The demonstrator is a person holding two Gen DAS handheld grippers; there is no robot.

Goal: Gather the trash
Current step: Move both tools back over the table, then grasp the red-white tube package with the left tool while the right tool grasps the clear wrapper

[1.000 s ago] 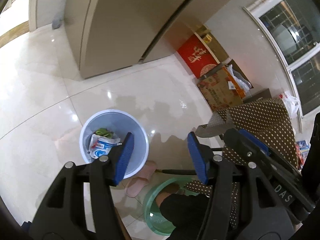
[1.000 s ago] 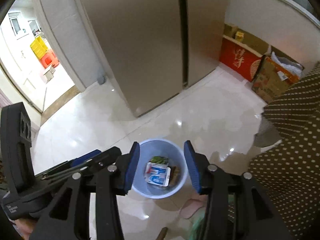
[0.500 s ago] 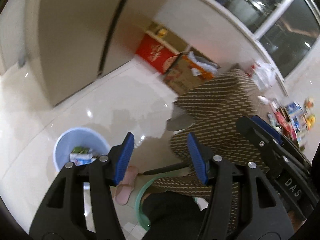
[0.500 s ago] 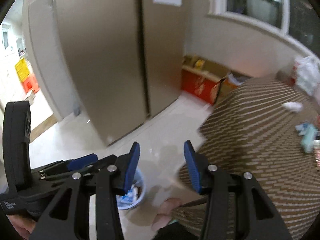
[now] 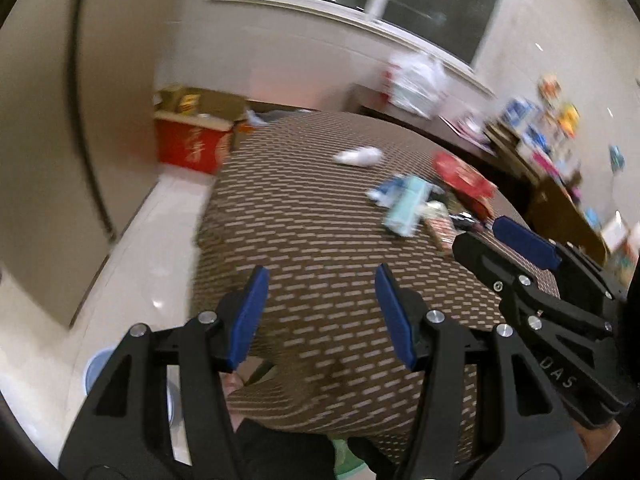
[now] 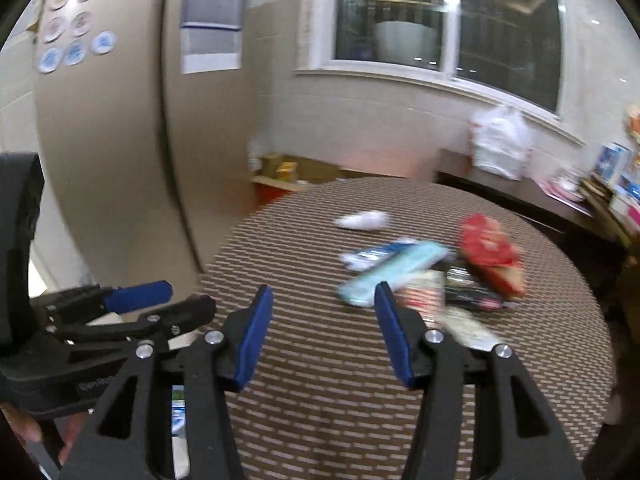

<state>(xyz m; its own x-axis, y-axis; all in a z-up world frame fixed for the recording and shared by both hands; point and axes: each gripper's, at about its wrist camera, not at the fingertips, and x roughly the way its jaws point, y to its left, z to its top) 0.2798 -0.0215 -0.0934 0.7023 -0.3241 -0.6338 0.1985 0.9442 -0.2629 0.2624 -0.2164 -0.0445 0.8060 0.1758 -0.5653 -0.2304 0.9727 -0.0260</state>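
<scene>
Trash lies on the round table with a brown patterned cloth point(image 6: 320, 360): a crumpled white tissue point(image 6: 362, 220) point(image 5: 358, 156), a teal packet point(image 6: 394, 272) point(image 5: 404, 208), a red bag point(image 6: 488, 252) point(image 5: 464, 180) and dark wrappers point(image 6: 472, 292). My left gripper point(image 5: 320, 280) point(image 6: 188, 296) hangs open over the table's near side, empty. My right gripper point(image 6: 324, 292) point(image 5: 478, 232) is just short of the teal packet; its jaws are opening with nothing between them. The blue trash bin point(image 5: 94, 364) shows on the floor at lower left, mostly hidden by my left gripper.
A tall beige fridge point(image 6: 100, 140) stands left of the table. A red box point(image 5: 192, 148) and cartons sit on the floor by the wall. A white plastic bag point(image 6: 498, 142) rests on a dark sideboard under the window. Boxes crowd the far right.
Both grippers swung up and to the right, from above the bin on the floor to over the table with the trash. The right jaws widened a little.
</scene>
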